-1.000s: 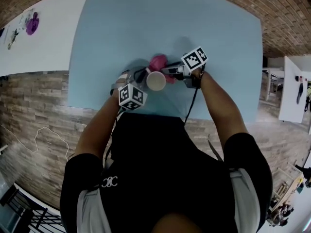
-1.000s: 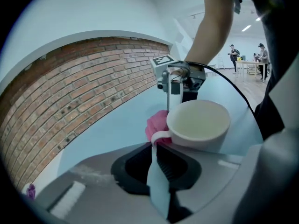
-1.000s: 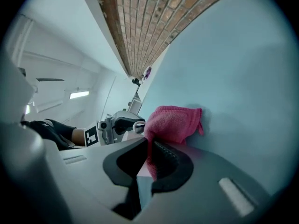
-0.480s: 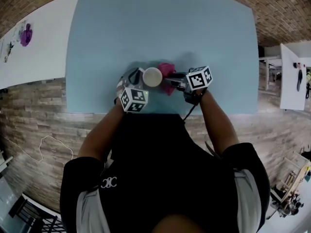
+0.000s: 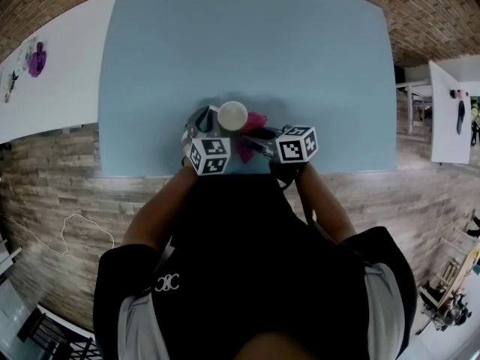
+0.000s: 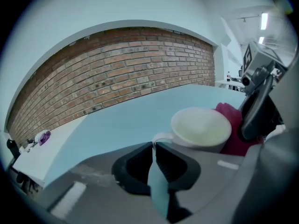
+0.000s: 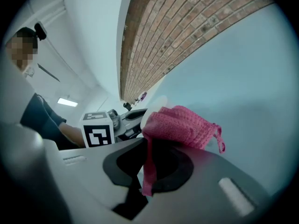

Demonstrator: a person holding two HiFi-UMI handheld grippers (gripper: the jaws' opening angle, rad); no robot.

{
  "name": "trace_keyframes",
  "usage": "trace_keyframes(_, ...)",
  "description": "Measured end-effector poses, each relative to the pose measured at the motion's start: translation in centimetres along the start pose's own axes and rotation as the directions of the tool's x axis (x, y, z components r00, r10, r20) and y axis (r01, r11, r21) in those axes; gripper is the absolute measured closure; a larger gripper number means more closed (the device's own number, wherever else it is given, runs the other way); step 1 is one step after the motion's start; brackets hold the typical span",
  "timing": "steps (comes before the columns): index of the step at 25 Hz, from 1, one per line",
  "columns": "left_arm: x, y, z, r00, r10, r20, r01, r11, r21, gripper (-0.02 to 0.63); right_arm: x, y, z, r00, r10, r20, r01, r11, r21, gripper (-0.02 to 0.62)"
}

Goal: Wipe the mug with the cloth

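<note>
Pink cloth (image 7: 182, 125) is pinched in your right gripper (image 7: 146, 143), jaws pressed together on a fold of it. The bunched part sits right up against the mug (image 6: 201, 129). Your left gripper (image 6: 154, 145) has just been closing, and its jaws are almost together now, nipping the handle (image 6: 161, 136) at the tips. Mug's upright on the blue table (image 5: 247, 43), close to the near edge, roughly midway along. Brick wall (image 6: 117, 64) past the far edge.
</note>
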State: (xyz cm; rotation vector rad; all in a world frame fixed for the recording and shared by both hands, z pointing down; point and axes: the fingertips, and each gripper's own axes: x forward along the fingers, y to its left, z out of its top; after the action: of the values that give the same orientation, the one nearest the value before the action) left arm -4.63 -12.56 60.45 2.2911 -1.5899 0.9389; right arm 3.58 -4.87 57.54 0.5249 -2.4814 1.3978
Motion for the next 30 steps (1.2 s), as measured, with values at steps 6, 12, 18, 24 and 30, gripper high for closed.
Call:
trace_keyframes(6, -1.2, -1.1, -0.5, 0.998, -0.060, -0.019, 0.061, 0.997, 0.054, 0.571, -1.7, -2.9, 3.1, 0.983, -0.104, 0.154, 0.095, 0.993, 0.063, 0.555)
trace_keyframes(12, -2.6, -3.9, -0.7, 0.987, -0.160, -0.009, 0.160, 0.984, 0.084, 0.573, -2.2, -5.7, 7.3, 0.945, -0.192, 0.267, 0.166, 0.979, 0.115, 0.555)
trace_keyframes(18, -1.7, -6.6, -1.8, 0.959, -0.280, -0.035, 0.282, 0.952, 0.121, 0.600, 0.9, -4.3, 7.8, 0.959, -0.175, 0.221, 0.170, 0.985, 0.042, 0.555)
trace_keyframes(24, -3.2, -6.8, -0.9, 0.941, -0.339, -0.014, 0.339, 0.937, 0.082, 0.598, 2.0, -3.9, 6.9, 0.955, -0.195, 0.225, 0.189, 0.981, 0.048, 0.555)
trace_keyframes(30, -3.8, -1.4, -1.6, 0.944, -0.328, 0.043, 0.329, 0.944, -0.018, 0.524, 1.9, -4.3, 6.8, 0.958, -0.188, 0.218, 0.180, 0.982, 0.055, 0.555)
